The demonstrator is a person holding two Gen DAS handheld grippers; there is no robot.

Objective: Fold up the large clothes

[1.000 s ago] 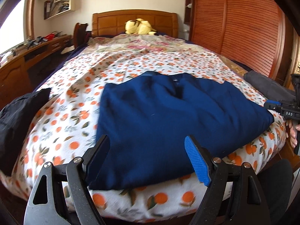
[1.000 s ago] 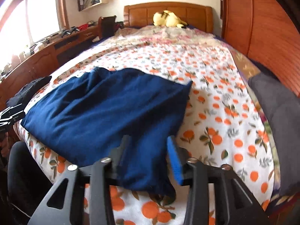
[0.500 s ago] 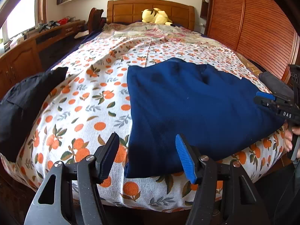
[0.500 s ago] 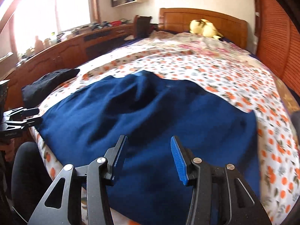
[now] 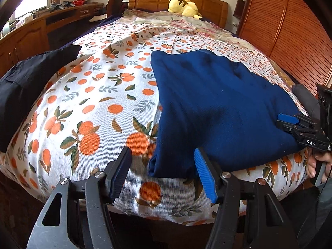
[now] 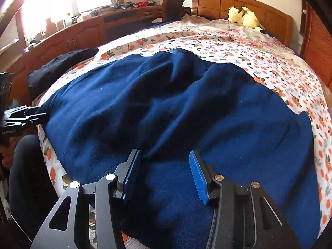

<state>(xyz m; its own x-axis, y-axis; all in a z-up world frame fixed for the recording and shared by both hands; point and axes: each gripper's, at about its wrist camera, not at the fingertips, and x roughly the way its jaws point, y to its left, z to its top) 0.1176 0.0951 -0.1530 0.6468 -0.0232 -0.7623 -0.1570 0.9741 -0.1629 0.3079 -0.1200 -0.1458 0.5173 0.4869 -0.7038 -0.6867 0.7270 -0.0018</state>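
garment: navy top point(image 5: 217, 112), partly folded, lying flat at the bed's point(image 5: 93, 95) near edge, its corner almost at the rim.
left gripper point(image 5: 164, 174): jaws standing moderately apart, empty, straddling the top's near left corner without pressing it.
right gripper point(image 6: 164, 174): jaws roughly half open, empty, low over the top's near hem, cloth beneath them.
step: lining up on the near edge for another fold.
next: likely pinch both near points, lift together, carry the hem toward the headboard evenly.
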